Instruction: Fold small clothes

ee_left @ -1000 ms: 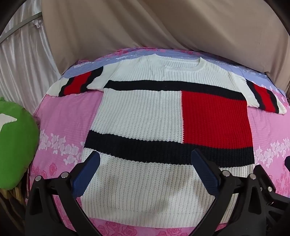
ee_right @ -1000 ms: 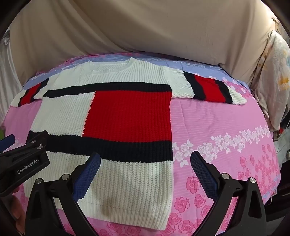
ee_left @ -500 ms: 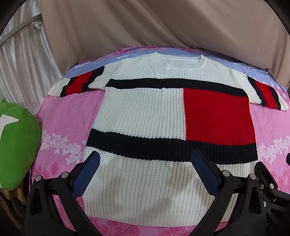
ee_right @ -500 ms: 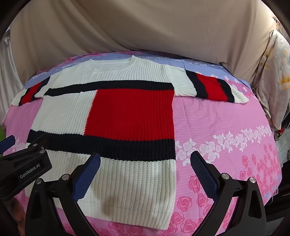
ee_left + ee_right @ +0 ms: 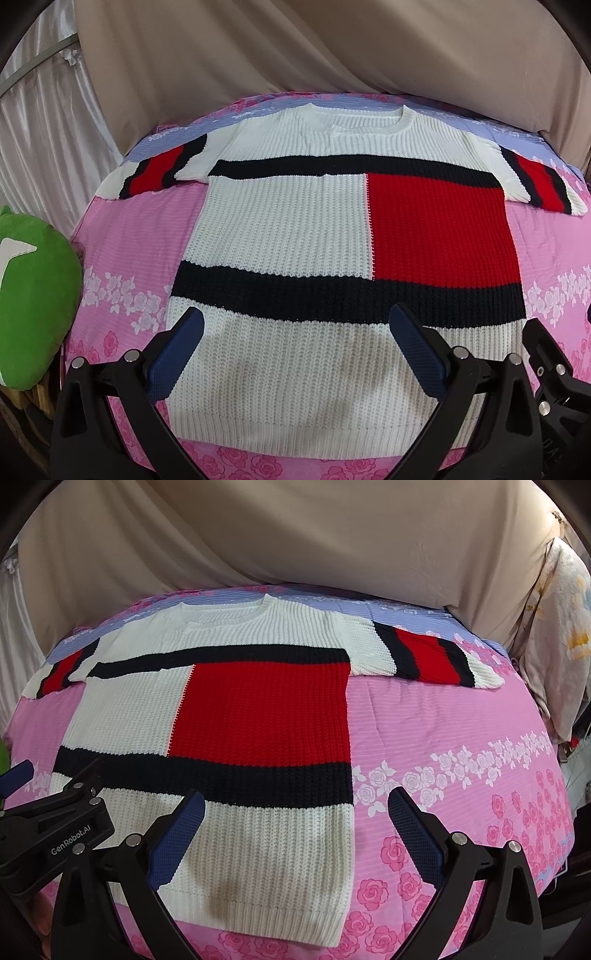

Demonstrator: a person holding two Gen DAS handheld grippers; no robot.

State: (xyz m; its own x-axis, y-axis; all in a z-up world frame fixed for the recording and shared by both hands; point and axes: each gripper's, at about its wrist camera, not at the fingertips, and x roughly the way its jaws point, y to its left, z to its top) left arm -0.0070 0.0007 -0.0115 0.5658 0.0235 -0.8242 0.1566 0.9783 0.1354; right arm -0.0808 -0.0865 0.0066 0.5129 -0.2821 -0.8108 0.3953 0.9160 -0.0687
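While both my grippers hang wide and empty, the sweater (image 5: 317, 258) lies flat at twelve o'clock, collar far, hem near. My left gripper (image 5: 295, 347) sits over the hem's middle; my right gripper (image 5: 295, 827) straddles its three o'clock corner.

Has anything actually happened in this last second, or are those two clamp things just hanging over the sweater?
Very little. Both views slid slightly down the sweater, so the left gripper and right gripper seem to have eased a bit forward or upward above its hem. Nothing was gripped or let go: both are open and empty. The sweater lies flat as before on the pink floral bedsheet, sleeves spread; the green cushion has not moved.
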